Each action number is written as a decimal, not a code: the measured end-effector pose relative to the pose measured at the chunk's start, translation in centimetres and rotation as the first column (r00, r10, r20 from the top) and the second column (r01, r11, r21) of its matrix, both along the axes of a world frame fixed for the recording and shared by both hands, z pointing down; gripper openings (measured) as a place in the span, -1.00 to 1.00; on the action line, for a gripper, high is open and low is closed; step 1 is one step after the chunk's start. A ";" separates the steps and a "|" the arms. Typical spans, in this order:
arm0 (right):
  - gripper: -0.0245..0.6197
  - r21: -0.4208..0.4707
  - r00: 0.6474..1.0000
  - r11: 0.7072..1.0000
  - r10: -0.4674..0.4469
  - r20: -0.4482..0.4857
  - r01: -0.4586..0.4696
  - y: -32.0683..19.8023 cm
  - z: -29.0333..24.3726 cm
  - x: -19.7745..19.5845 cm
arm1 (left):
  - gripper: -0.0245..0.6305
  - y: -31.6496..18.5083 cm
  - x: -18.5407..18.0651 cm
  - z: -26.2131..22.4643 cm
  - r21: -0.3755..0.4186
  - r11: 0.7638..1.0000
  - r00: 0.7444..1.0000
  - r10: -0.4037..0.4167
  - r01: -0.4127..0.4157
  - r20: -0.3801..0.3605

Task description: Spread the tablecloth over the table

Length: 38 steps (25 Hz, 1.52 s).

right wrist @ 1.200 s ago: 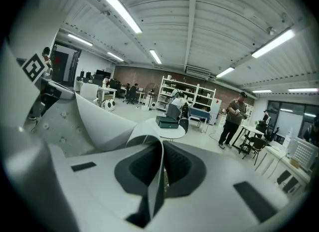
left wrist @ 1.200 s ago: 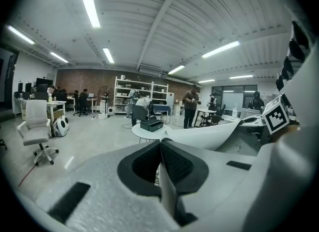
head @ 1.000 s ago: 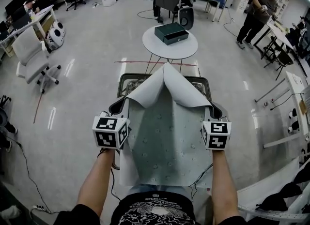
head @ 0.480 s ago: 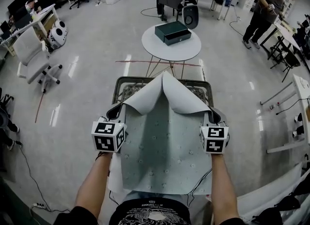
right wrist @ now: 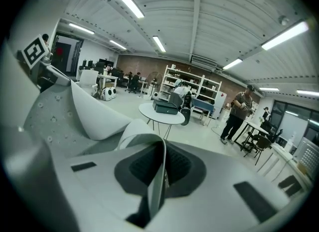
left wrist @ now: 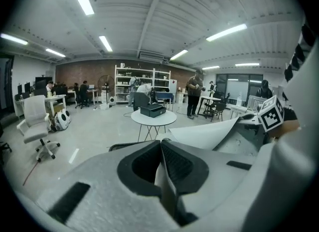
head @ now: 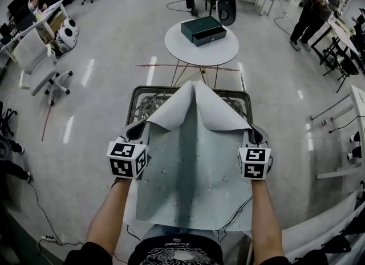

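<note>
A pale grey-green tablecloth (head: 194, 167) with a small flower print hangs stretched between my two grippers, above a small table (head: 142, 92) with a dark raised rim. The cloth's two far corners are folded back, white underside up, meeting in a peak (head: 193, 87) over the table's far edge. My left gripper (head: 138, 128) is shut on the cloth's left edge (left wrist: 160, 176). On the right edge (right wrist: 158, 181) my right gripper (head: 252, 133) is shut. The near hem hangs in front of my body.
A round white table (head: 201, 46) with a dark green box (head: 202, 30) stands just beyond the small table. A white office chair (head: 34, 61) is at the far left. A person (head: 311, 7) stands at the far right by desks. Cables lie on the floor near my feet.
Both grippers have come down and forward with the cloth. The cloth now lies lower and flatter over the small table, covering more of it. The folded-back corners remain.
</note>
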State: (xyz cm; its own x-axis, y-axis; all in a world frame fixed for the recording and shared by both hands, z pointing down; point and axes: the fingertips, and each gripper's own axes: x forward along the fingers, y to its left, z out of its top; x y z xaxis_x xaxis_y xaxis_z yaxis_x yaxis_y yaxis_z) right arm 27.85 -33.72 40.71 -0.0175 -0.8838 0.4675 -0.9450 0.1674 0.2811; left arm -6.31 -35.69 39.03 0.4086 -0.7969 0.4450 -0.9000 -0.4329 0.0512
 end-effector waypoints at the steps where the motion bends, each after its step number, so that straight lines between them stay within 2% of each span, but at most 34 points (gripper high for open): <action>1: -0.90 -0.003 1.000 1.000 -0.002 -0.004 0.002 0.0 0.3 0.2 | -0.90 0.1 0.3 0.3 -0.009 1.000 1.000 0.005 -0.005 -0.011; 7: -0.90 -0.025 0.994 0.999 -0.038 -0.099 0.036 0.1 1.8 0.8 | -0.84 0.8 3.5 3.9 -0.069 0.994 0.997 0.082 -0.082 -0.006; 15: -0.90 -0.078 0.979 0.994 -0.094 -0.183 0.081 0.6 5.0 0.1 | -0.77 1.9 7.4 9.5 -0.171 0.972 0.986 0.166 -0.159 0.028; 22: -0.86 -0.159 0.970 0.979 -0.157 -0.184 0.128 1.7 9.4 -1.8 | -0.75 2.1 8.7 12.6 -0.200 0.967 0.985 0.167 -0.158 0.030; 38: -0.68 -0.215 0.969 0.967 -0.177 -0.172 0.138 1.7 15.0 -3.5 | -0.73 2.2 11.2 17.3 -0.217 0.968 0.991 0.133 -0.123 0.032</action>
State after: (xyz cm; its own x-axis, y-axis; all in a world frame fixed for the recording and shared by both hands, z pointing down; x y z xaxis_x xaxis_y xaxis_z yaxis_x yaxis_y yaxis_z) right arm 24.39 -32.02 55.74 -0.0434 -0.7651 0.6425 -0.8353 0.3806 0.3968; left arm 4.88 -33.45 56.36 0.4762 -0.6236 0.6200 -0.8413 -0.5283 0.1148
